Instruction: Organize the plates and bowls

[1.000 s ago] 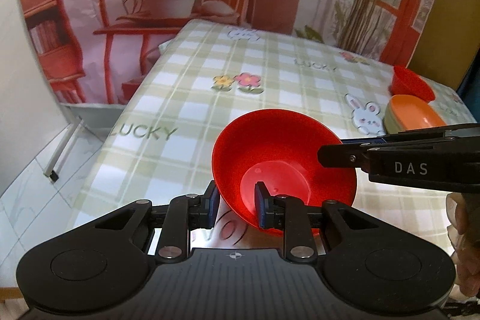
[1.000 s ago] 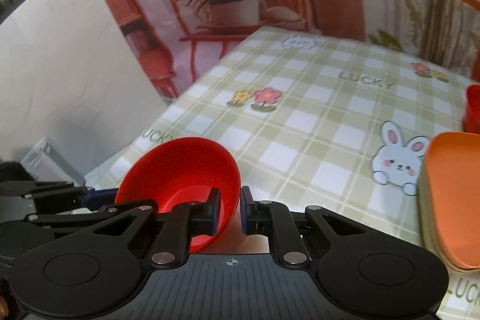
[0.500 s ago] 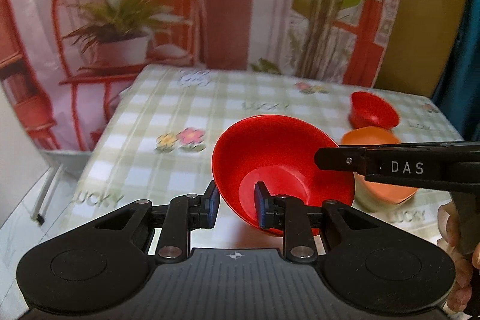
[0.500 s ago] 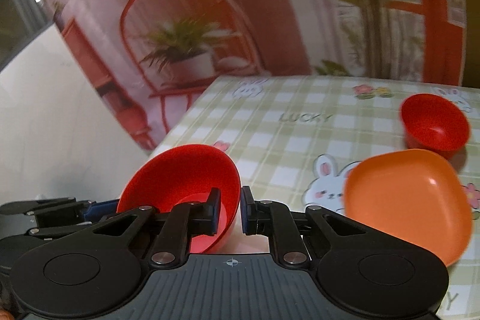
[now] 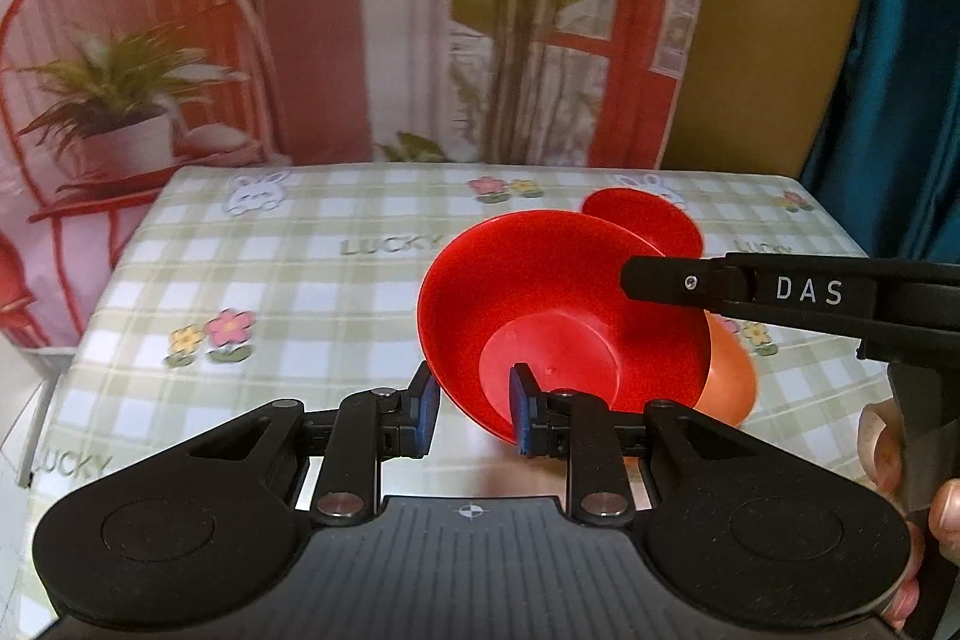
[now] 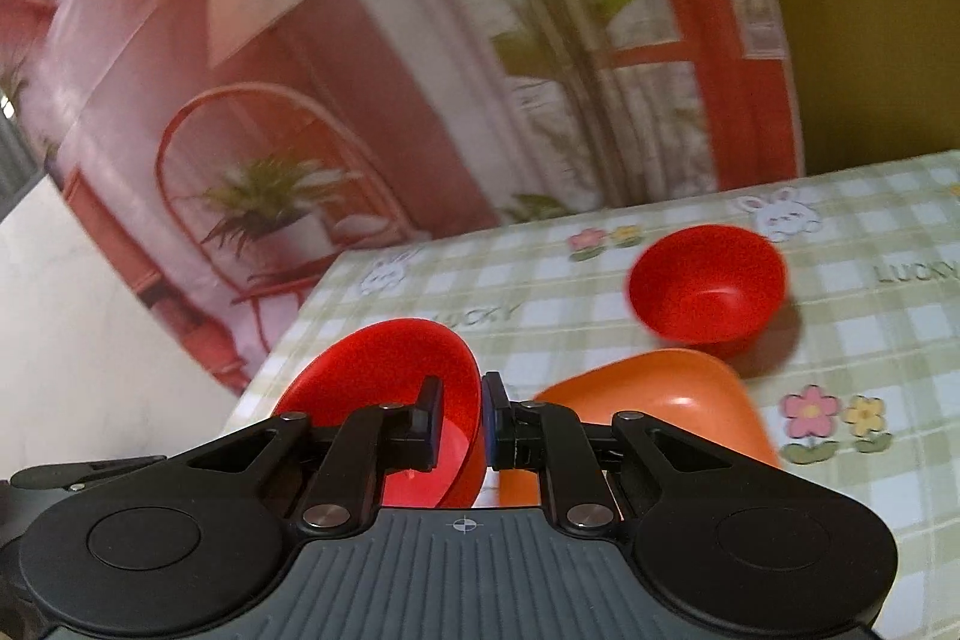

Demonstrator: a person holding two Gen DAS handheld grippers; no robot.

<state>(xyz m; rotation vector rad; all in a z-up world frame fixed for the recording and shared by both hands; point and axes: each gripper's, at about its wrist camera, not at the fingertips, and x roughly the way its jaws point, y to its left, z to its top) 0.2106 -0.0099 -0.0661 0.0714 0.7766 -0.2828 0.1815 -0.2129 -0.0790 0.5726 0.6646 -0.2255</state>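
A wide red bowl [image 5: 552,292] hangs tilted above the checked tablecloth [image 5: 300,292], held from two sides. My left gripper [image 5: 474,403] is shut on its near rim, one pad outside and one inside. My right gripper [image 6: 462,412] is shut on the right rim of the same bowl [image 6: 372,376]; in the left wrist view it reaches in from the right as a black arm [image 5: 660,280]. Just beyond and below the bowl lies an orange plate [image 6: 660,400], and behind that stands a smaller, deeper red bowl [image 6: 708,292], which also shows in the left wrist view [image 5: 654,214].
The table's left edge [image 5: 102,316] drops off to the floor. A printed backdrop [image 5: 360,40] of a chair and plants stands right behind the far edge. A person's hand [image 5: 888,454] holds the right gripper. Bare cloth lies left of the bowls.
Both grippers have carried the wide red bowl to the right across the table. The orange plate and the smaller red bowl now lie right behind it. The grips are unchanged.
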